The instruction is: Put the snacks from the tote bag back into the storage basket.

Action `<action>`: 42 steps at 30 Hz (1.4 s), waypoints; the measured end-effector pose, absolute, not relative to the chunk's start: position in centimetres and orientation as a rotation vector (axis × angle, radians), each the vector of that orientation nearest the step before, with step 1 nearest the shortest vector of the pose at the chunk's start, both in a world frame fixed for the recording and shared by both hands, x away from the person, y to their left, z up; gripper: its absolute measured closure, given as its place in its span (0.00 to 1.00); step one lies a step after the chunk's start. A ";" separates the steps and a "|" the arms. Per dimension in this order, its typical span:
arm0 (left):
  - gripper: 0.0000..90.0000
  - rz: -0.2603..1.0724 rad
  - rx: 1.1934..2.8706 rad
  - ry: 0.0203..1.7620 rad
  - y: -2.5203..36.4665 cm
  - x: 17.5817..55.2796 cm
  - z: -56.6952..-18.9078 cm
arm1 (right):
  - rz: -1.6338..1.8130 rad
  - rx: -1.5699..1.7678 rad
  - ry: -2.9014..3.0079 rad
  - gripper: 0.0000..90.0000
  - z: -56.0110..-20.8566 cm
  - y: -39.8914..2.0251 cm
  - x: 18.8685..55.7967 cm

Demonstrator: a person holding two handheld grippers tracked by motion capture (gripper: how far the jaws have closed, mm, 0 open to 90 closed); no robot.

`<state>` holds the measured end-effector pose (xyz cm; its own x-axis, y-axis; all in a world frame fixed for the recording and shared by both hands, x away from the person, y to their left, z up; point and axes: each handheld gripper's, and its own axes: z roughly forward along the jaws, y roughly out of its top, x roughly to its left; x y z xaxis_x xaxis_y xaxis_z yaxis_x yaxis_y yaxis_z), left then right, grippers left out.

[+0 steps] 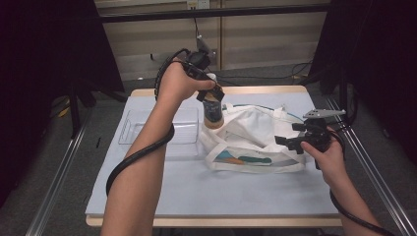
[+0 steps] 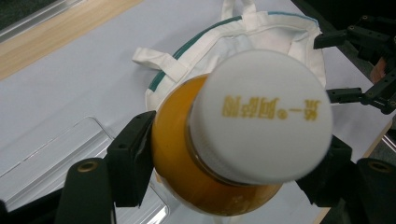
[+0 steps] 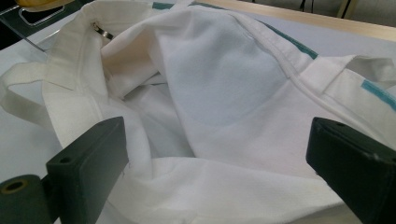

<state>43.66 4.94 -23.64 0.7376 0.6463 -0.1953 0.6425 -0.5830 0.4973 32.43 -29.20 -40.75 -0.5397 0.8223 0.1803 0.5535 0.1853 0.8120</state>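
My left gripper point(image 1: 212, 96) is shut on an orange-juice bottle point(image 1: 214, 114) with a white cap point(image 2: 261, 114), gripped just below the cap and held upright. The bottle's base hangs at the left rim of a white tote bag point(image 1: 251, 135) with teal trim, which lies open on the table. In the left gripper view the black jaws press both sides of the bottle point(image 2: 187, 177). My right gripper point(image 1: 295, 140) stands open at the bag's right side. Its jaws point into the bag's mouth point(image 3: 224, 93), wide apart over the cloth.
A clear plastic tray point(image 1: 147, 129) sits left of the bag on the pale blue mat point(image 1: 196, 191). Wooden table edges frame the mat. Metal rails run down both sides of the table. The front half of the mat is bare.
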 end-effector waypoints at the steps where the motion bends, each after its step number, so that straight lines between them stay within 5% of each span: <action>1: 0.34 0.009 2.393 0.969 5.1 43.7 -23.6 | 1.285 1.310 2.171 0.06 -40.8 -29.2 32.4; 42: 0.34 0.060 2.382 1.067 8.5 44.1 -24.5 | 1.304 1.296 2.158 0.02 -40.5 -29.1 32.3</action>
